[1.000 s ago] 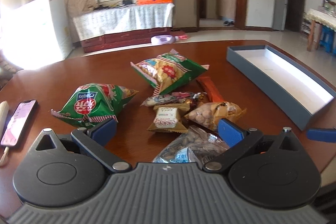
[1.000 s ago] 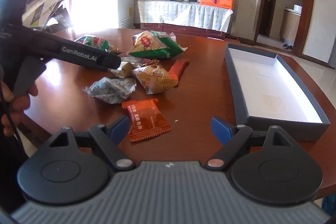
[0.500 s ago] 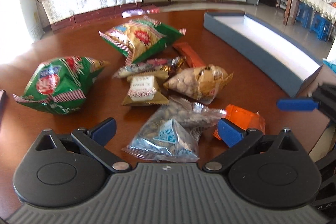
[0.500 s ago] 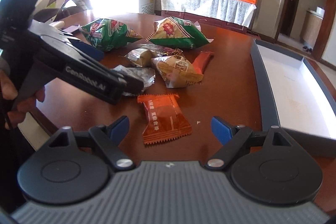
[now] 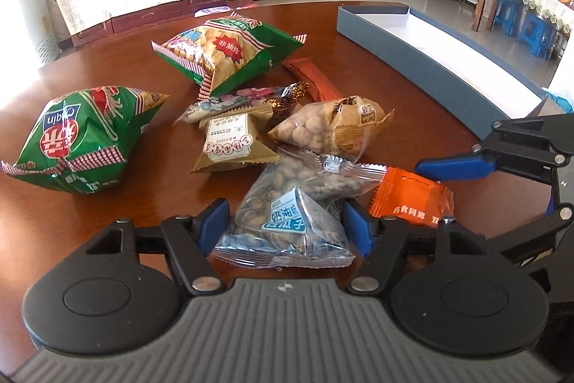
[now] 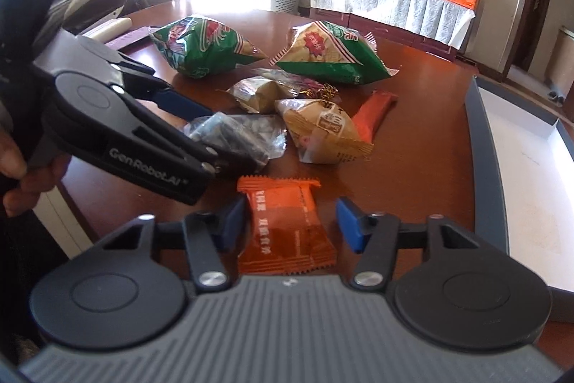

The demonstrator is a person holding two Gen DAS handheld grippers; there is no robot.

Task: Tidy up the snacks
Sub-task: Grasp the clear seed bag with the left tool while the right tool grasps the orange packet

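Left claw (image 5: 285, 225) closing astride the clear nut bag (image 5: 290, 214) at desk near edge; right claw (image 6: 291, 221) closing astride the orange packet (image 6: 287, 225). Neither pinched yet. Risk: slick film slips; claws collide.

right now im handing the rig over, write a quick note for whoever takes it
Left gripper: jaws closing around the clear blue-label nut packet, which lies on the table; not yet gripped or lifted.
Right gripper: jaws closing around the orange packet, flat on the table; pads not clearly pressing.
Two green bags, the tan packets and an orange stick sit in a loose pile.
Grey box on the right is empty.
Done: nothing boxed. Left: probably move every snack into the box.
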